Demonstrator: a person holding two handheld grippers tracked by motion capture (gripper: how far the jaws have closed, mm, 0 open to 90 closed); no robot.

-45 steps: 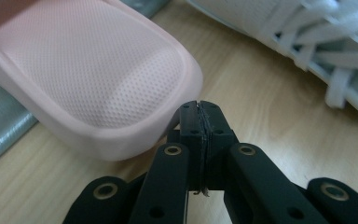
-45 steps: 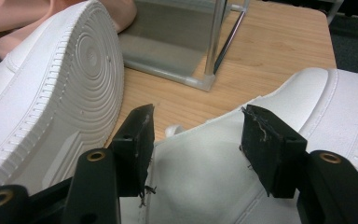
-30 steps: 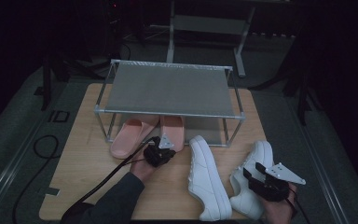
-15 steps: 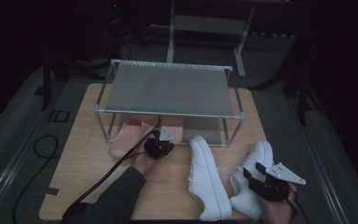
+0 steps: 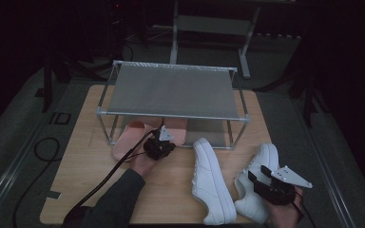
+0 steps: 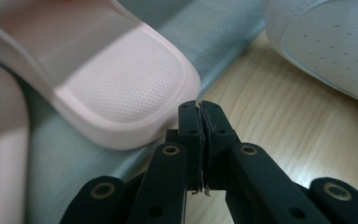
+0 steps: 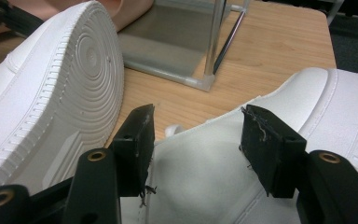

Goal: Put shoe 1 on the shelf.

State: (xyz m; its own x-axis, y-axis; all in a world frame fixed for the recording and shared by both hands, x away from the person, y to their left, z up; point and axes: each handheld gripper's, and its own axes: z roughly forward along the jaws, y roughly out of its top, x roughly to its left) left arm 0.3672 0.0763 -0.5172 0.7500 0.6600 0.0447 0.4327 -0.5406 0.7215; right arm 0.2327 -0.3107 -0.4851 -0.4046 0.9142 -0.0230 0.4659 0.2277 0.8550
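A dark room lies around a pale wooden table, and the metal shoe rack standing on it is my landmark.

Nearest to me, well in front of the rack's right corner, my right gripper sits over the heel end of a white sneaker. In the right gripper view its fingers stand apart, one on each side of that sneaker's opening. Whether the pads press on the shoe I cannot tell; they look spread with the white upper between them.

Just to the left of that shoe, a second white sneaker lies on its side, toe toward the rack's front rail. In the right gripper view its ribbed sole faces my camera, and beyond it the rack's right front post rises from the wood.

Farther on, my left gripper is at the rack's front edge, close to its lower shelf. In the left gripper view its fingers are together, pad against pad, with nothing between them. Their tips are just beside the rounded end of a pink slipper that lies on the rack's grey lower shelf; I cannot tell if they touch it. A second pink slipper lies left of it, sticking out from under the rack.
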